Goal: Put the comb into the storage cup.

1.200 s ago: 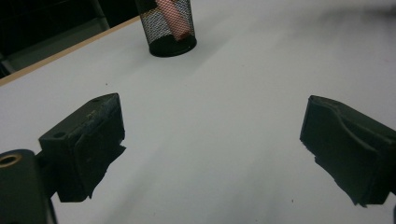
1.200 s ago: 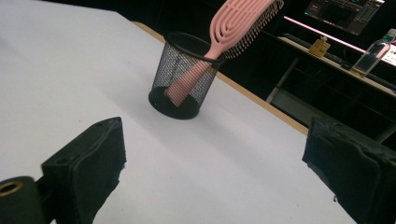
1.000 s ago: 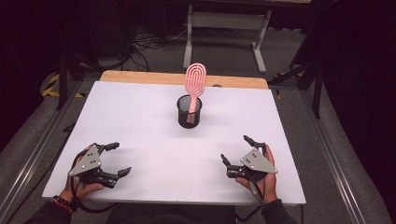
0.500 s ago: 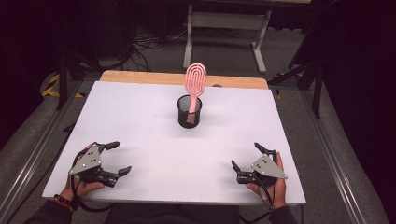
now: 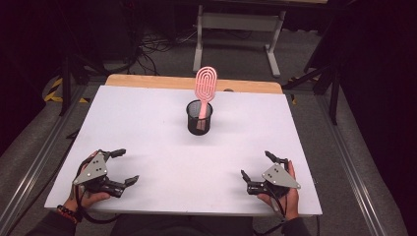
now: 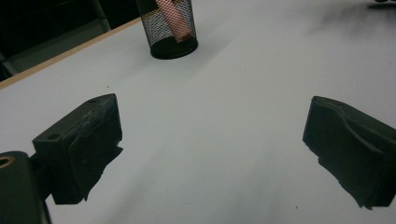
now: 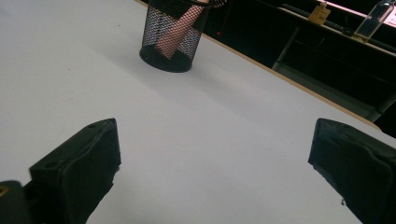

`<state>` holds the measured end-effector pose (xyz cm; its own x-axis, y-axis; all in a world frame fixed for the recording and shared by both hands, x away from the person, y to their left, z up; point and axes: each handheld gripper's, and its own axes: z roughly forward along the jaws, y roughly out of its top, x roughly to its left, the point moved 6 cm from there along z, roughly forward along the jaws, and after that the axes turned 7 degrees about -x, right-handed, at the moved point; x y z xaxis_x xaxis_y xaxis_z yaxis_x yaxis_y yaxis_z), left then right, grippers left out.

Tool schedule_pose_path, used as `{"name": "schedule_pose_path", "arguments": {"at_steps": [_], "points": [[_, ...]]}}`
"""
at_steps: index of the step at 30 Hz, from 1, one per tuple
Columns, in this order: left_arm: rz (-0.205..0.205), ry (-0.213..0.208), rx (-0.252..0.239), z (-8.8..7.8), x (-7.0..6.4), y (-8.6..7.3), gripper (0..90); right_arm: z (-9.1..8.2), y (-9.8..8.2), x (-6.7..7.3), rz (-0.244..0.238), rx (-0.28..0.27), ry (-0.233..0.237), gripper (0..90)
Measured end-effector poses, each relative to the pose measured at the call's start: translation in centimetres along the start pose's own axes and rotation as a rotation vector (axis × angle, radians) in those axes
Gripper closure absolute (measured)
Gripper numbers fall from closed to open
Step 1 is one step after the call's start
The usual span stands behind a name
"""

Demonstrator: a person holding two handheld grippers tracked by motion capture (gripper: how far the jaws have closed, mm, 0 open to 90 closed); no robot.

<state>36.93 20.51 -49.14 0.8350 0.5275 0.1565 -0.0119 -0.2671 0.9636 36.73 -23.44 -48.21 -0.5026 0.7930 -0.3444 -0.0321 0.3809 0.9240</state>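
Hairbrush (image 5: 204, 93) stands in the cup (image 5: 199, 118), far ahead of both wide-open grippers; probably grip its head.

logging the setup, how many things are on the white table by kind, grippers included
pink hairbrush: 1, standing handle-down in the cup
black mesh cup: 1
left gripper: 1, jaws apart
right gripper: 1, jaws apart
total: 4, all on or over the white table
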Motion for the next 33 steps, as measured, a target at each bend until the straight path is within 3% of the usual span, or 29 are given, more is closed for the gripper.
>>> {"name": "schedule_pose_path", "arguments": {"at_steps": [33], "points": [[0.008, 0.002, -0.002, 0.23, -0.09, 0.08, 5.2, 0.20, 0.14, 0.57, -0.008, 0.014, -0.002, 2.8]]}}
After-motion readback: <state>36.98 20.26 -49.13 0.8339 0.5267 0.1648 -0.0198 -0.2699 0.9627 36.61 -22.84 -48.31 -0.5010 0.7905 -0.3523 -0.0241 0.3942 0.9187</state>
